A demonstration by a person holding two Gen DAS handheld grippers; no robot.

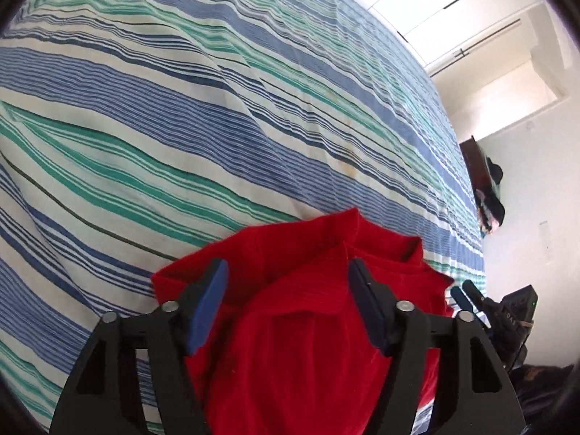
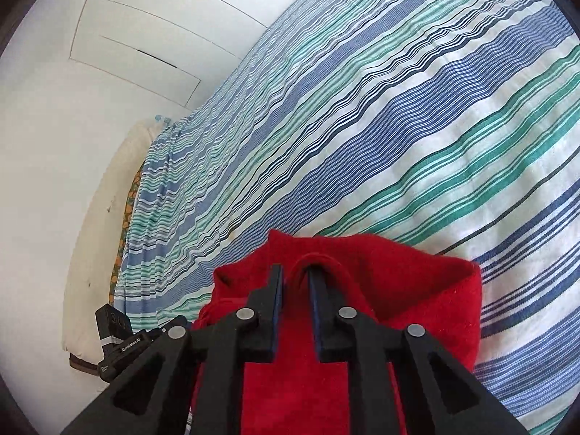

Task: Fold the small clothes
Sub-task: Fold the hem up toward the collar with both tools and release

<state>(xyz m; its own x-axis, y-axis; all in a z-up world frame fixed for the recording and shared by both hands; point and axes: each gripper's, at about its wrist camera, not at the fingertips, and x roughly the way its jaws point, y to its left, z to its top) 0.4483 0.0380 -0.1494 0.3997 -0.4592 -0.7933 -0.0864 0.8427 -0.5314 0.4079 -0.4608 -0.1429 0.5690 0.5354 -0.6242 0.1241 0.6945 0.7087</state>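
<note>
Holding the left gripper (image 1: pixel 289 266) over a red garment (image 1: pixel 308 344) with its blue pads spread wide, gripping nothing. Seeing red cloth through the gap and under both fingers, bunched into soft folds, with a collar-like edge rising just beyond the fingertips. Resting that garment on a striped bedspread (image 1: pixel 181 127) in blue, green and white, near the close edge of the bed.

Holding the right gripper (image 2: pixel 294 269) over the same garment, with its fingers only slightly parted and not clamping. Catching a small loop of red cloth over the tip of one pad (image 2: pixel 314 290). Leaving a narrow slot between the pads, with red showing through it.

Showing, from the left wrist alone: the blue fingertips of the right gripper poking in at the lower right, just beside the garment's edge; dark clothing (image 1: pixel 491 188) heaped on brown furniture past the far side of the bed; a bright recess in the white wall.

Showing, from the right wrist alone: the black body of the left gripper at the lower left, lettered in white; a cream mattress edge (image 2: pixel 98 217) along the wall; an orange patterned cloth (image 2: pixel 127 210) tucked under the bedspread; the garment's squared right corner lying flat on the stripes.

Sharing between both views: white cupboard doors (image 1: pixel 417 0) behind the bed.
</note>
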